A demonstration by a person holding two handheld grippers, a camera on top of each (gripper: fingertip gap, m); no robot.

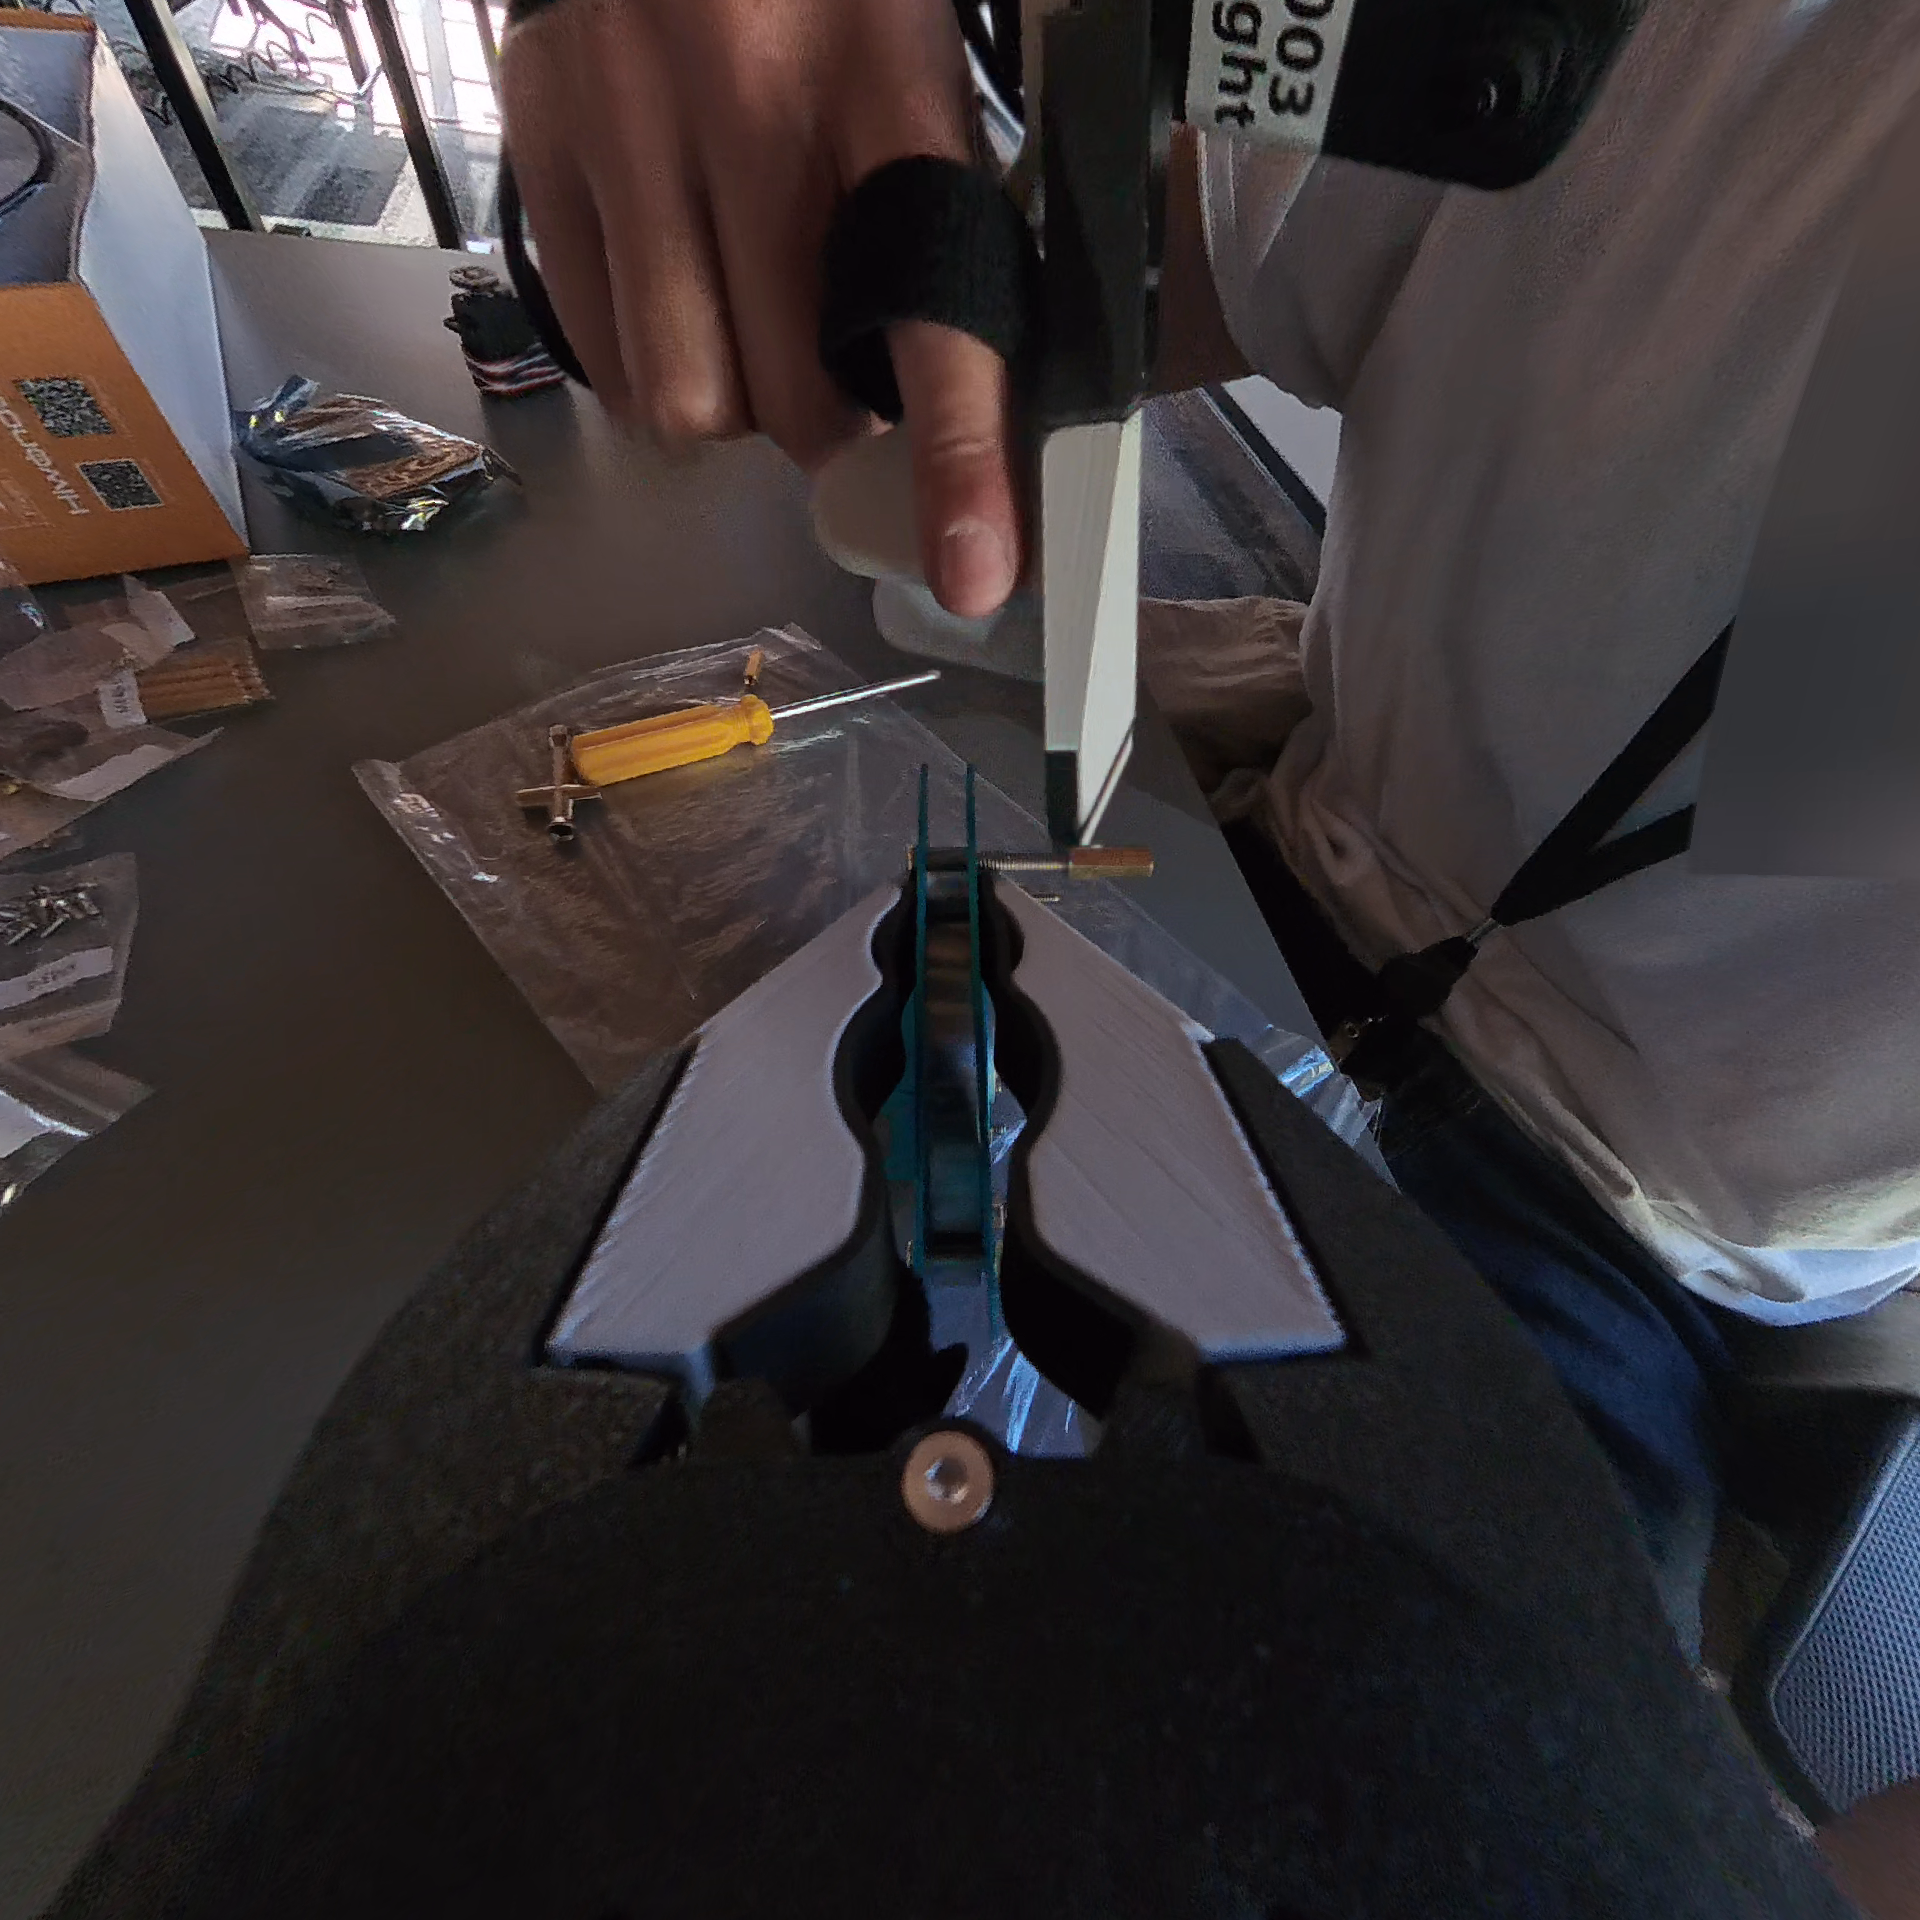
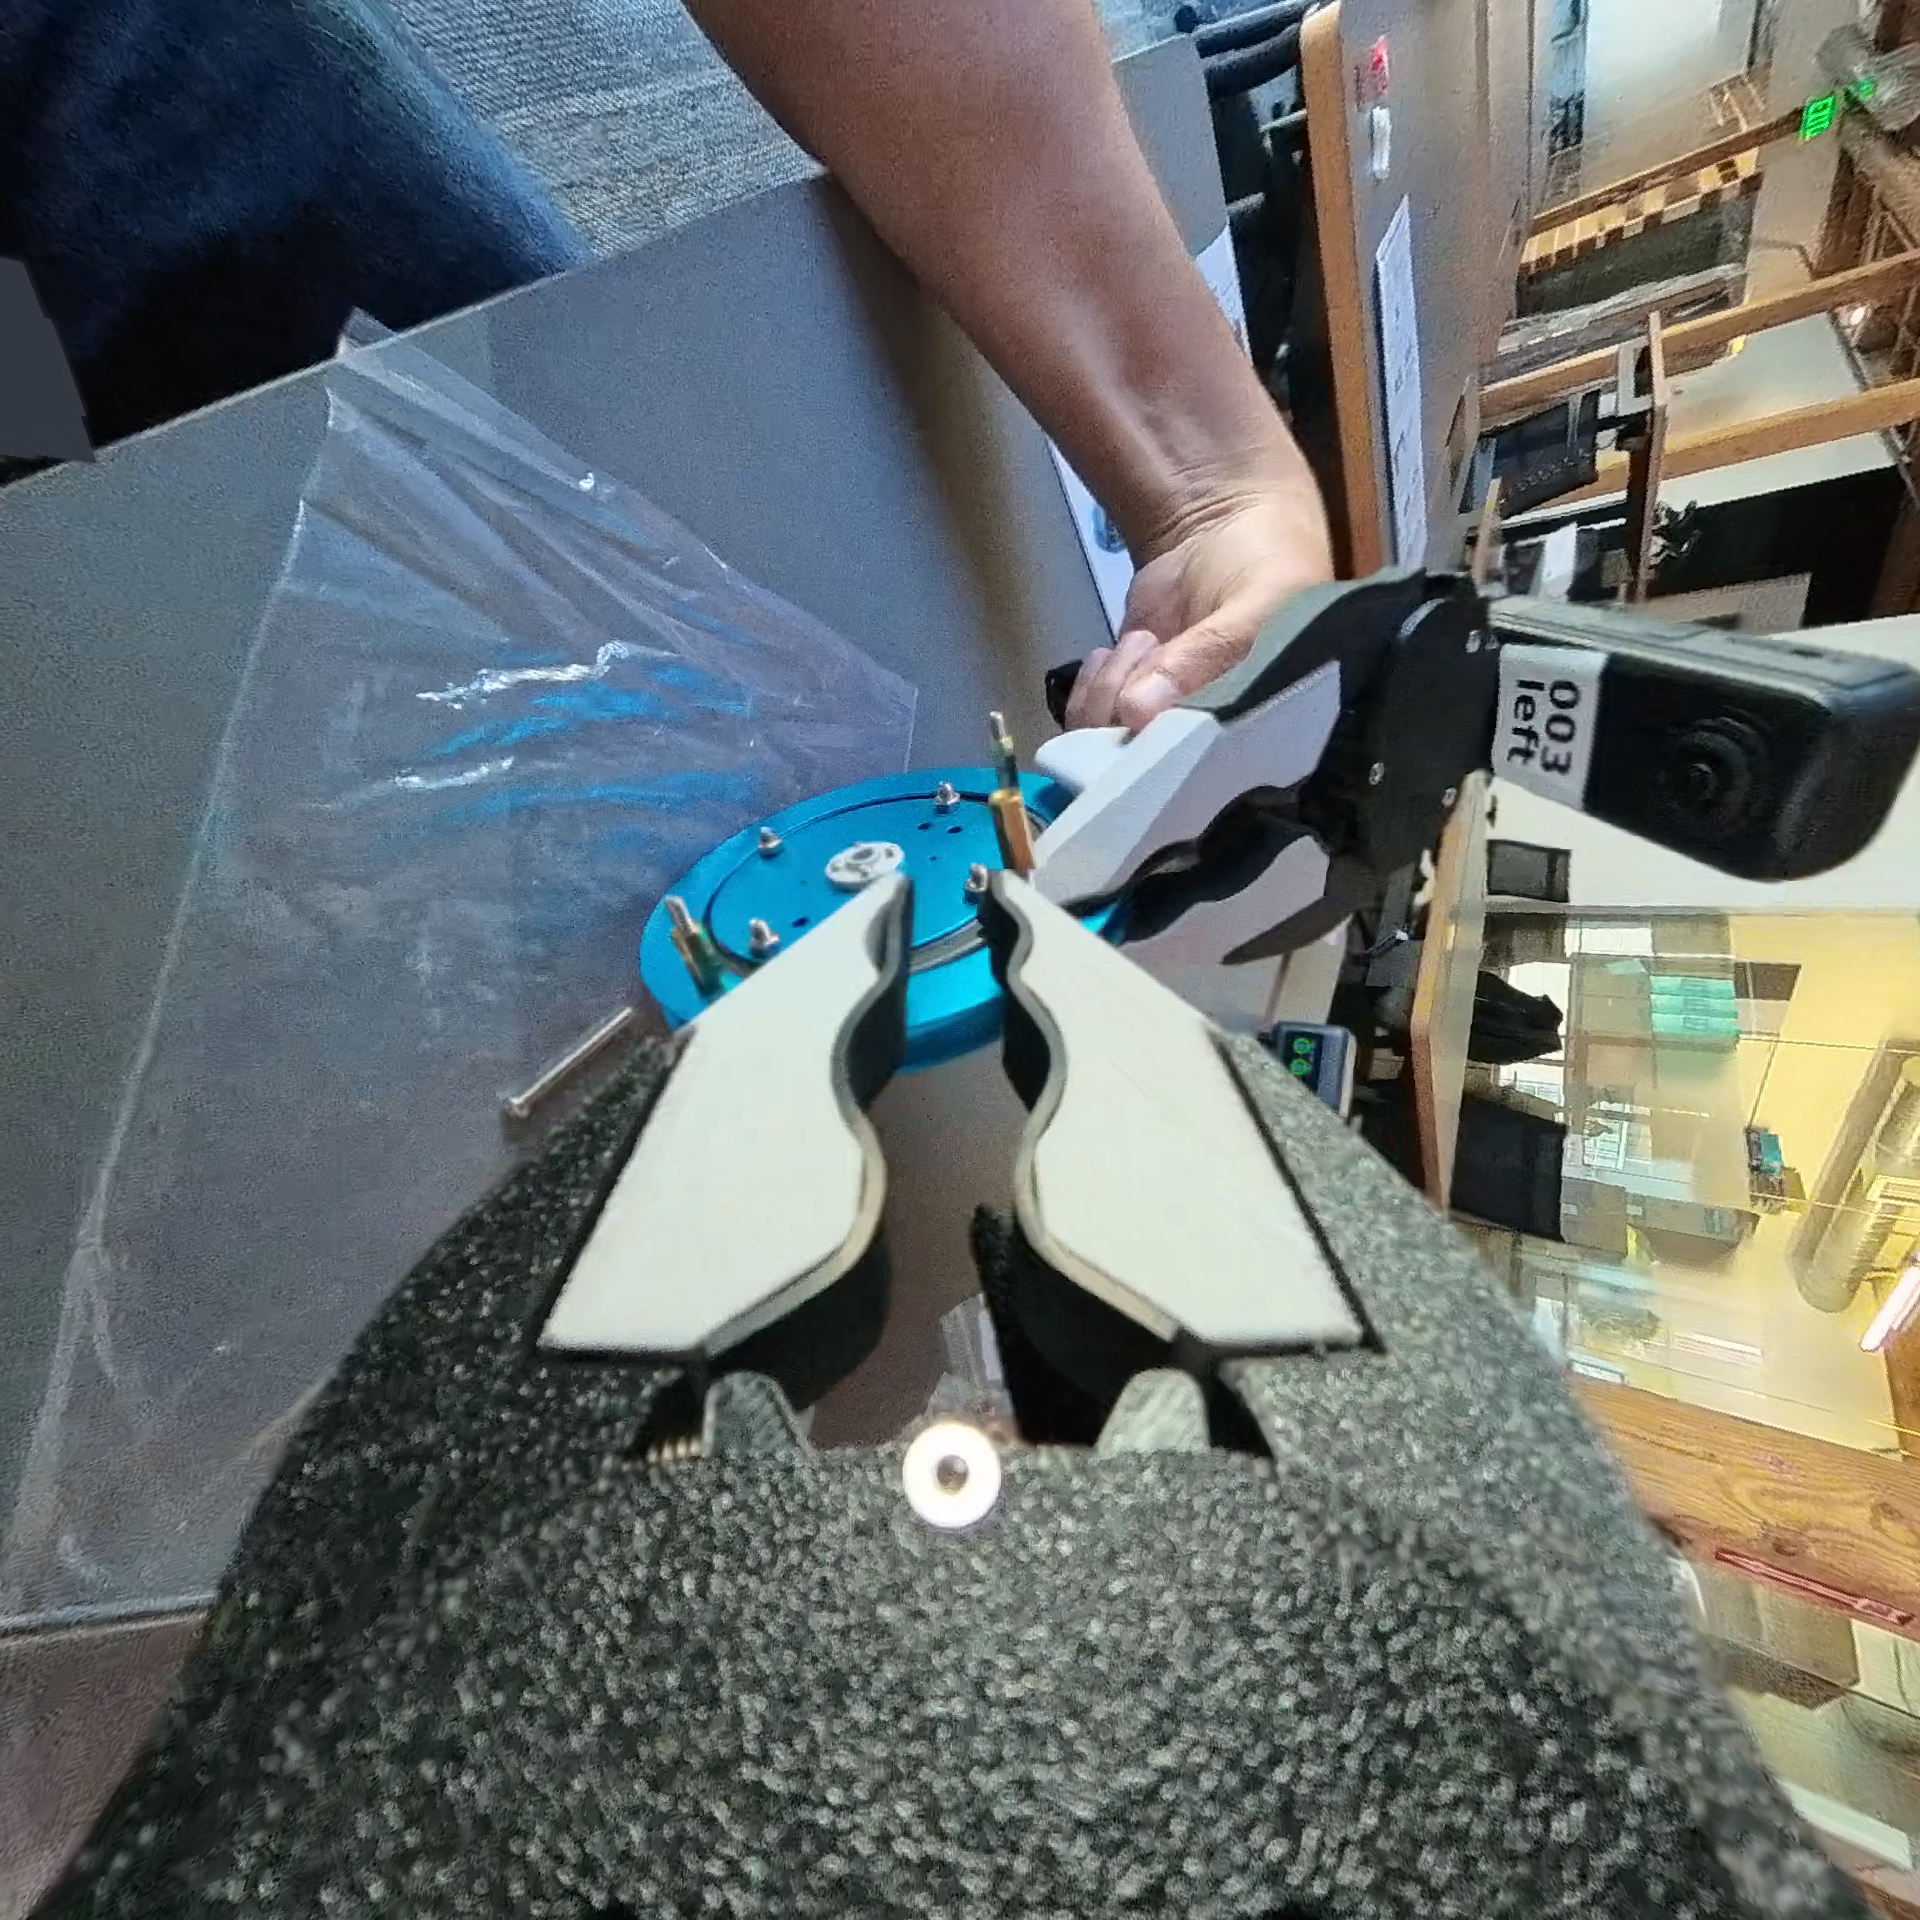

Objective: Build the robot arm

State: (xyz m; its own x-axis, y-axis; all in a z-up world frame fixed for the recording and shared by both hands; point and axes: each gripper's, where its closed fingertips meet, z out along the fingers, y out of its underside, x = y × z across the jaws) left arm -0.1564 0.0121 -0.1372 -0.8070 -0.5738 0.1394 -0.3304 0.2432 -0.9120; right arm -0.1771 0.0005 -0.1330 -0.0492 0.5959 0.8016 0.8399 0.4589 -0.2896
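Blue anodised metal is what catches the eye: a round disc assembly sits at the bench edge, partly on a clear plastic bag. The left tool is pinched onto its rim, one white finger on each side. The left hand wraps the handle, with the forearm coming in straight from above.

The right tool hangs tip-down over the disc. Its fingers are only slightly parted with nothing between them, and the tips are just beside a brass standoff. The right hand has its index finger stretched down along the tool, with a black fabric band around that finger.

Writing-wise, each tool's camera wears a white label strip with black print. An orange-and-white box shows printed code squares.

Counts:
- two brass standoffs stand on the disc
- four small screw heads on its inner plate
- one long loose screw on the bench beside it
- one yellow screwdriver
- one cross-shaped metal wrench touching the screwdriver's handle end

Several little hardware bags lie farther off. They're too blurry to count.
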